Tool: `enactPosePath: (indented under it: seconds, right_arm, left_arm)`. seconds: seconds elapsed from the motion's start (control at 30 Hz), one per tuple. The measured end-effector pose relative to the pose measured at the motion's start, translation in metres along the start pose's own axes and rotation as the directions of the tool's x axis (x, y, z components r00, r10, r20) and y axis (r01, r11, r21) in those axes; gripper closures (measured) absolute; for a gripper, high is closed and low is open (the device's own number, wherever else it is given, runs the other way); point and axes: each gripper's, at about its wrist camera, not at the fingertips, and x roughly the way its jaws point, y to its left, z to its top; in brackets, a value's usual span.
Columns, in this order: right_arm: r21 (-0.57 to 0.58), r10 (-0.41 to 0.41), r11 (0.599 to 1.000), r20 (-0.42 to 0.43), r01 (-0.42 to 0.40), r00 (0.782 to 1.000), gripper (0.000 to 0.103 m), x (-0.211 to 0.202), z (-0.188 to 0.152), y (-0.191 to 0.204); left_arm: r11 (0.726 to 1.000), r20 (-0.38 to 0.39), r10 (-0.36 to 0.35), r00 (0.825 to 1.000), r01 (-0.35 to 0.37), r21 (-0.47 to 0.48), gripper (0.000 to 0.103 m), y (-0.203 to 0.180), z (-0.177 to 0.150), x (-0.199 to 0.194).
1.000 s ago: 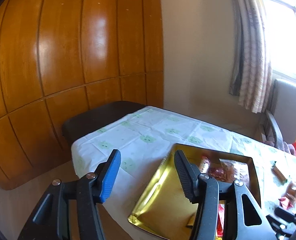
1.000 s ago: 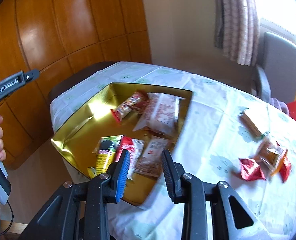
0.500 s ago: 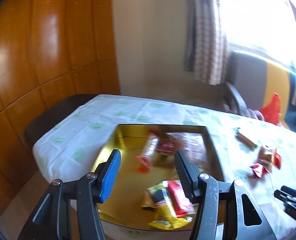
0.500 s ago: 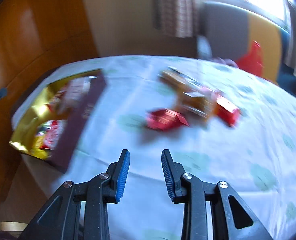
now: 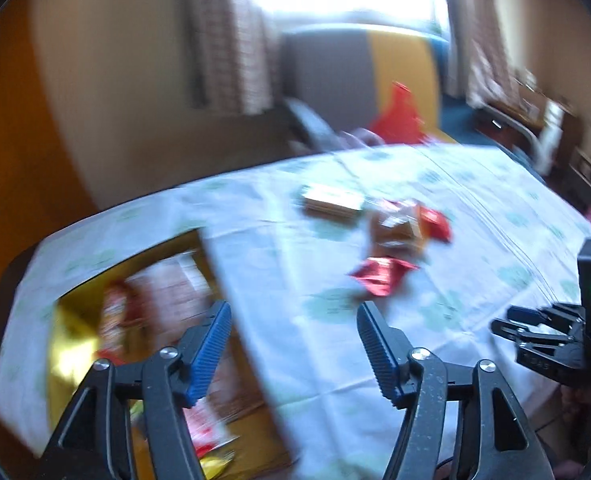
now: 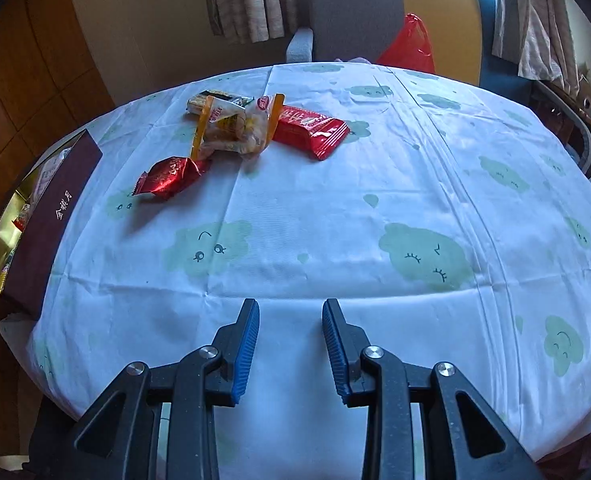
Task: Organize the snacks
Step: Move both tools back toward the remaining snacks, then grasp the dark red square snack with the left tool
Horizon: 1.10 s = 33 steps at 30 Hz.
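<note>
Curtained window light falls on a cloud-print bench [image 6: 335, 208] where four snacks are left outside the gold-lined box [image 6: 51, 220].

Nothing is held: the left claw [image 5: 291, 344] is spreading, empty, over the box's edge; the right claw [image 6: 290, 340] is narrowly parted over bare cloth. The small red packet [image 6: 167, 176], cream-filled bag [image 6: 235, 132], red bar [image 6: 315, 130] and biscuit pack [image 6: 215, 100] overlap, so two could be pinched together, or slick foil could be dropped short of the box.

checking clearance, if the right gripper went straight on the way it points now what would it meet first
Most likely the bare tablecloth: the right gripper holds nothing and angles down at open cloth. The snacks, such as the small red packet, lie further off to the left, though depth is hard to judge.
</note>
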Motion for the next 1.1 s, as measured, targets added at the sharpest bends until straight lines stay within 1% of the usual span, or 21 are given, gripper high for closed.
enactPosePath:
  seconds: [0.1,0.13,0.23,0.33,0.5,0.53,0.63,0.7,0.73,0.8,0.83,0.87,0.9,0.97,1.03,1.1]
  right_arm:
    - [-0.005,0.005,1.0,0.007,-0.005,1.0,0.069,0.001,-0.001,0.0]
    - [-0.007,0.01,1.0,0.008,-0.01,1.0,0.068,0.001,-0.001,0.001]
    - [-0.035,0.015,0.999,0.011,-0.015,1.0,0.065,0.001,-0.003,0.004]
    - [-0.044,0.028,0.999,0.016,-0.027,0.999,0.065,0.001,-0.004,0.002]
    - [-0.029,0.059,0.998,0.022,-0.058,0.998,0.065,0.001,-0.004,-0.003]
    - [-0.028,0.064,0.998,0.023,-0.063,0.998,0.065,0.001,-0.004,-0.004]
    - [-0.03,0.076,0.997,0.028,-0.075,0.997,0.065,0.001,-0.004,-0.005]
    - [-0.03,0.083,0.996,0.032,-0.082,0.996,0.065,0.001,-0.004,-0.006]
    - [-0.029,0.085,0.996,0.035,-0.084,0.996,0.065,0.002,-0.004,-0.006]
    - [-0.027,0.089,0.996,0.04,-0.087,0.995,0.065,0.002,-0.004,-0.007]
    - [-0.025,0.09,0.996,0.042,-0.089,0.995,0.065,0.002,-0.004,-0.007]
    - [-0.023,0.091,0.996,0.044,-0.09,0.995,0.065,0.002,-0.004,-0.007]
    - [-0.023,0.091,0.996,0.045,-0.09,0.995,0.065,0.002,-0.004,-0.007]
    - [-0.024,0.092,0.996,0.048,-0.091,0.995,0.065,0.002,-0.004,-0.007]
    - [-0.022,0.093,0.996,0.052,-0.092,0.994,0.065,0.002,-0.004,-0.007]
    - [-0.022,0.092,0.996,0.053,-0.091,0.994,0.065,0.002,-0.004,-0.007]
  left_arm:
    - [0.996,-0.053,-0.059,0.997,0.063,0.063,0.032,-0.022,0.012,0.03]
    - [0.992,-0.084,-0.085,0.993,0.092,0.082,0.032,-0.029,0.017,0.044]
    - [0.985,-0.147,-0.129,0.981,0.144,0.1,0.032,-0.043,0.027,0.076]
    - [0.977,-0.195,-0.141,0.971,0.168,0.129,0.031,-0.053,0.032,0.1]
    - [0.963,-0.237,-0.145,0.961,0.192,0.188,0.031,-0.068,0.04,0.129]
    - [0.96,-0.253,-0.147,0.956,0.2,0.199,0.031,-0.07,0.041,0.136]
    - [0.949,-0.285,-0.155,0.946,0.223,0.222,0.032,-0.074,0.043,0.15]
    - [0.947,-0.305,-0.164,0.938,0.236,0.217,0.034,-0.076,0.044,0.159]
    - [0.948,-0.315,-0.172,0.933,0.244,0.206,0.036,-0.076,0.044,0.164]
    - [0.948,-0.33,-0.191,0.924,0.26,0.181,0.045,-0.076,0.044,0.17]
    - [0.951,-0.338,-0.195,0.921,0.262,0.165,0.059,-0.077,0.043,0.174]
    - [0.955,-0.34,-0.196,0.92,0.258,0.146,0.059,-0.076,0.042,0.175]
    - [0.959,-0.322,-0.198,0.926,0.251,0.134,0.06,-0.076,0.04,0.172]
    - [0.961,-0.308,-0.205,0.929,0.25,0.115,0.061,-0.078,0.034,0.163]
    - [0.966,-0.285,-0.205,0.936,0.241,0.095,0.062,-0.08,0.023,0.15]
    - [0.973,-0.264,-0.183,0.947,0.213,0.089,0.061,-0.083,0.01,0.136]
